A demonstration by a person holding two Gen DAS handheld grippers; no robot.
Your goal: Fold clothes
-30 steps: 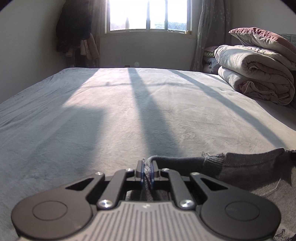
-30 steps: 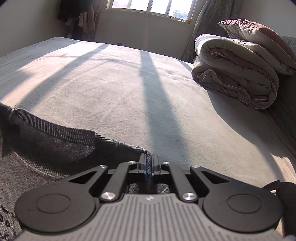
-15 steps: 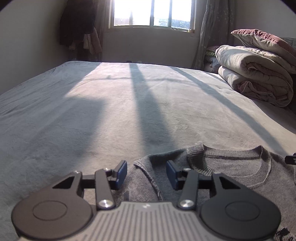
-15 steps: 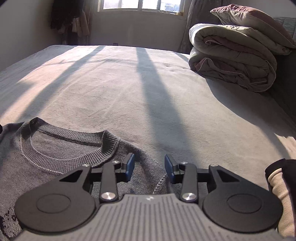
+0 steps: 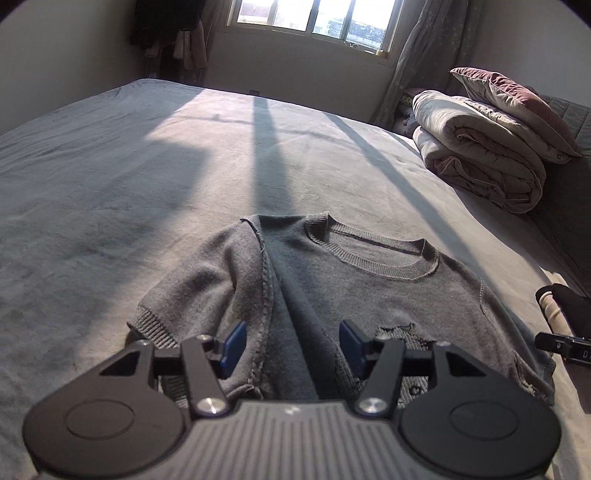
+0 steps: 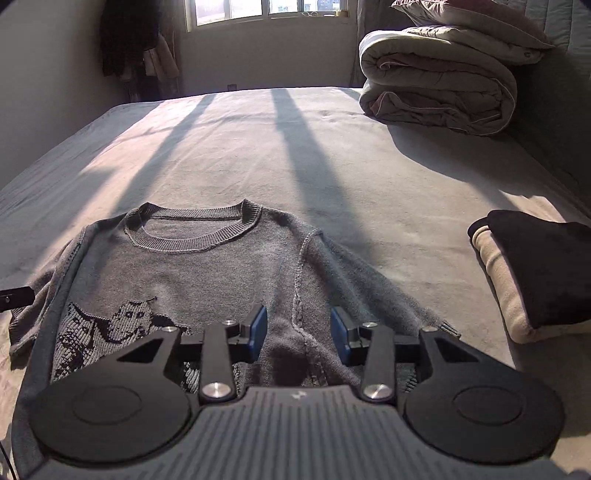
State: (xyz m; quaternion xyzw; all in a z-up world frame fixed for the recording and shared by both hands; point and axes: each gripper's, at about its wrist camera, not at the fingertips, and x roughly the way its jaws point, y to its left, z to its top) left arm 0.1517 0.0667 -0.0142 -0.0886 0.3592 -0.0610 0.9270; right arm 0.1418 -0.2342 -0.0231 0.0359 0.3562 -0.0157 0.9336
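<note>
Both tongs (image 5: 291, 345) (image 6: 298, 334) released, backing off the unlabelled sweater (image 6: 207, 269).

Bedroom. Large bed (image 5: 147, 192) with a grey plush cover fills most of both views. Window (image 5: 314, 18) on the far wall, multi-pane, bright daylight coming through; it throws long dark bar shadows and sunlit patches across the cover. Patterned curtain (image 5: 428, 55) hangs right of the window. Plain pale walls (image 5: 55, 66). Dark clothes (image 6: 125, 40) hang in the far left corner. Folded beige quilt (image 6: 439, 85) at the bed's right side, pillow (image 5: 517, 99) on top of it. Folded black-and-cream fabric (image 6: 535, 280) lies nearer, at the right edge.
</note>
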